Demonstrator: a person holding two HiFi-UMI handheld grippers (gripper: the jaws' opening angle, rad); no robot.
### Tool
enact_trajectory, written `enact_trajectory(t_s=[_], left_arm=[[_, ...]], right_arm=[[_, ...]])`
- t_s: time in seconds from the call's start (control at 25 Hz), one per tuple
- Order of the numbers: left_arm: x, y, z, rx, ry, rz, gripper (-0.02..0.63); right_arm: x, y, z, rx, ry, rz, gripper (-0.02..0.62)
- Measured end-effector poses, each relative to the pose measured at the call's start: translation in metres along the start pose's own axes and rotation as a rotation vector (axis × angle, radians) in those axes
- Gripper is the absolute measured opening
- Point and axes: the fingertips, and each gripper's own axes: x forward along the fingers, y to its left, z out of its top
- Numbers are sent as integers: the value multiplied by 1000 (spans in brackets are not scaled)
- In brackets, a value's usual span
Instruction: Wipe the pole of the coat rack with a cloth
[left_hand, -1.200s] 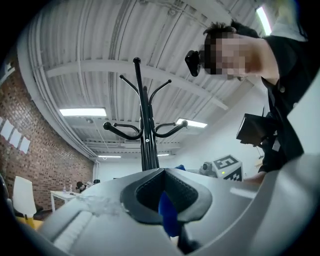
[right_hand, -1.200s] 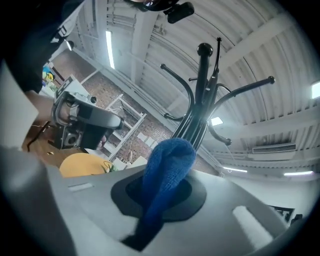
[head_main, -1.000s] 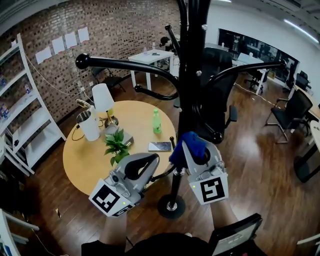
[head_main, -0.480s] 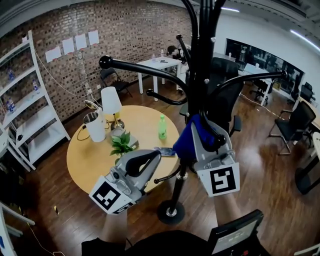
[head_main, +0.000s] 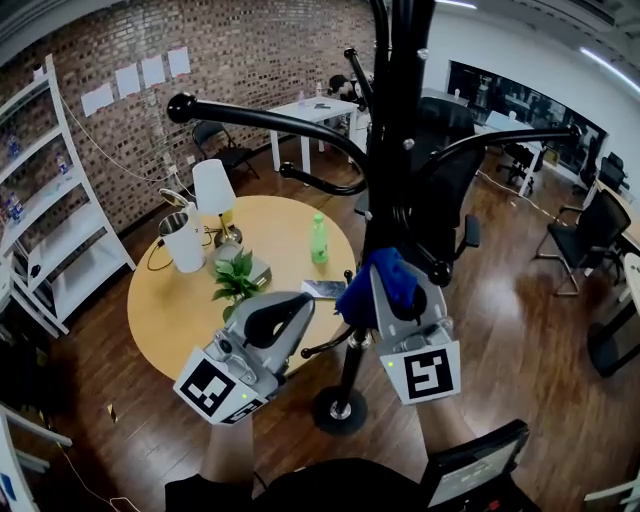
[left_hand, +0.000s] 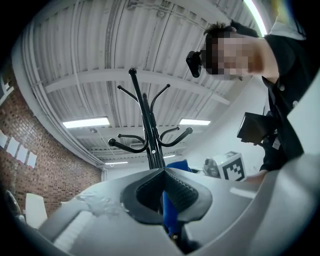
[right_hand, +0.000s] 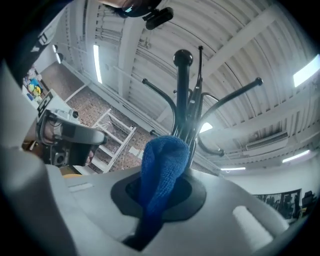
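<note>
The wiping itself looks to be the step in hand: the right claw (right_hand: 161, 195) is clamped on a blue cloth (right_hand: 164, 165), whose bunched end sticks out past the jaws and, from the head view, appears to lie against the black pole (head_main: 395, 150) of the coat rack, roughly midway between its curved hooks and its round base (head_main: 340, 410). The left claw (left_hand: 162, 175) hangs just beside it on the table side with its jaws brought together at the tips and nothing gripped (the sliver of blue in the slit between them I take to be the cloth beyond, not something held). The next move probably calls for sliding the cloth along the pole with steady sideways pressure, steering round the hook arms; the rack might rock, so the idle claw could steady it. Behind stands a round wooden table (head_main: 180, 310) carrying a white lamp (head_main: 210, 190), a pale jug (head_main: 182, 240), a small plant (head_main: 236, 280), a green bottle (head_main: 318, 240) and a flat phone-like slab (head_main: 322, 290). The room has a brick wall (head_main: 250, 60), white shelving (head_main: 60, 230), dark wood floor (head_main: 520, 350) and office chairs (head_main: 590, 225).
</note>
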Motion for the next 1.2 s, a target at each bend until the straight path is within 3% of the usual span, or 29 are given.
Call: enact_trajectory(t_s=[0.28, 0.52, 0.72, 1.04, 1.2], left_arm=[[5, -4, -15, -35, 28, -15, -6], [5, -13, -24, -50, 57, -34, -6], [4, -17, -24, -55, 67, -38, -6], [2, -22, -29, -63, 85, -34, -6], [2, -18, -31, -65, 83, -27, -6]], right_arm=[[-44, 49, -117, 87, 300, 20, 21], [-72, 82, -186, 66, 398, 7, 21], [-84, 118, -241, 93, 486, 120, 21], [-90, 118, -243, 113, 489, 130, 21], [-87, 102, -221, 119, 456, 100, 21]])
